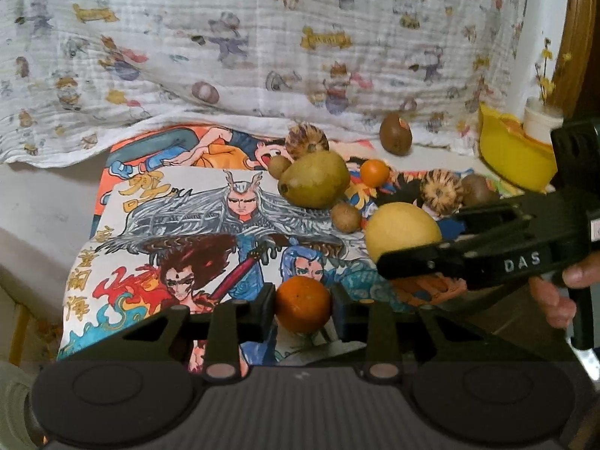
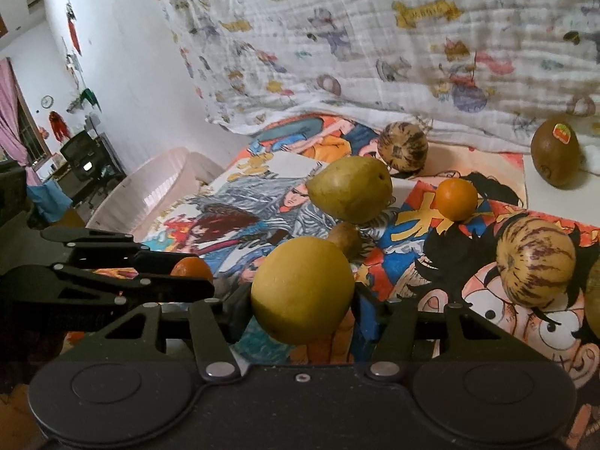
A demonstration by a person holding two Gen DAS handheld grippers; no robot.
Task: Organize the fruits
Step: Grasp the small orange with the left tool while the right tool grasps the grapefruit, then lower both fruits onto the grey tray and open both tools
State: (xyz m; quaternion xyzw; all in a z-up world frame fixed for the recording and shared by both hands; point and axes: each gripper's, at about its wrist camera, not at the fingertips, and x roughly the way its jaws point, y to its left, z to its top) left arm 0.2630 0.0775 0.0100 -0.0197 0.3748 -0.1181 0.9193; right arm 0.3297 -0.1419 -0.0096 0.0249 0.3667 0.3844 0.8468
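My left gripper [image 1: 303, 309] is shut on a small orange [image 1: 303, 306] near the front of the drawing-covered table. My right gripper [image 2: 302, 302] is shut on a large yellow round fruit [image 2: 302, 289], which also shows in the left wrist view [image 1: 401, 230]. The left gripper [image 2: 180, 273] shows at the left of the right wrist view with the orange [image 2: 191, 268] in it. A green pear [image 1: 314, 179], a second small orange [image 1: 374, 173], two striped melons [image 1: 306, 138] [image 1: 439, 191], a kiwi [image 1: 395, 133] and small brown fruits [image 1: 345, 217] lie behind.
A yellow bowl [image 1: 513, 157] and a white cup [image 1: 542, 120] stand at the far right. A printed cloth [image 1: 262, 45] hangs behind the table. Coloured drawings [image 1: 210, 225] cover the tabletop. The table's left edge drops off near a pale sofa [image 2: 157, 187].
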